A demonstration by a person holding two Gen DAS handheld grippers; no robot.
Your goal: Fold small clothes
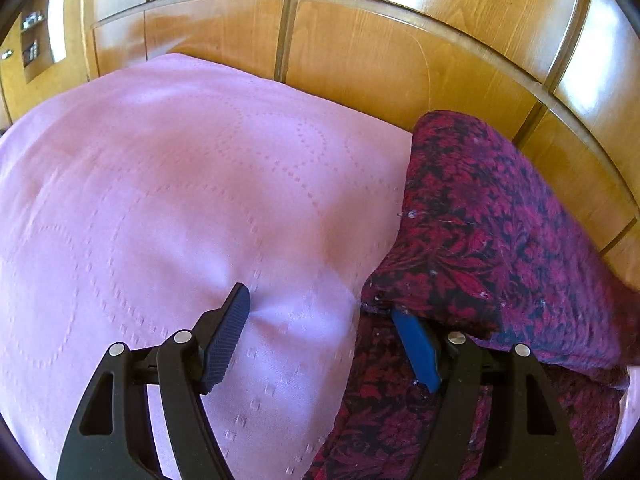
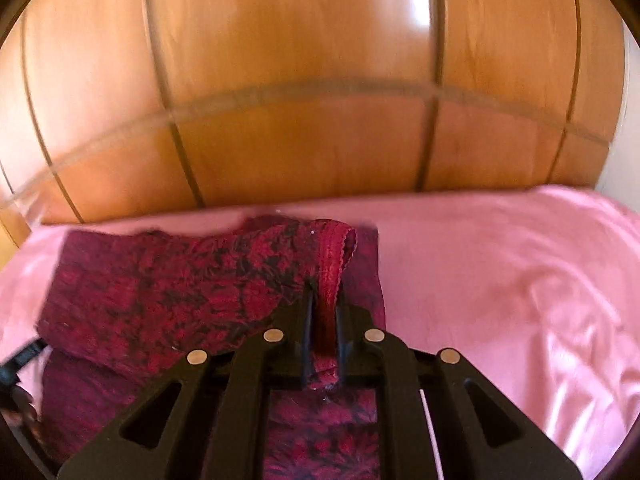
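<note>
A dark red garment with a black flower print [image 1: 500, 216] lies on the pink bedspread [image 1: 160, 200], partly lifted and folded over. My left gripper [image 1: 320, 316] is open; its left finger presses into the bedspread, and its right fingertip sits under the garment's lifted fold. My right gripper [image 2: 323, 300] is shut on the garment's [image 2: 160, 292] red lace-edged hem [image 2: 330, 264] and holds it up above the lower layer. The left gripper's edge [image 2: 20, 360] shows at the far left of the right wrist view.
A glossy wooden wardrobe [image 1: 360, 40] with panel seams stands close behind the bed and also fills the right wrist view [image 2: 300, 80]. Pink bedspread [image 2: 500, 280] stretches to the right of the garment. A shelf niche [image 1: 34, 44] shows at the far left.
</note>
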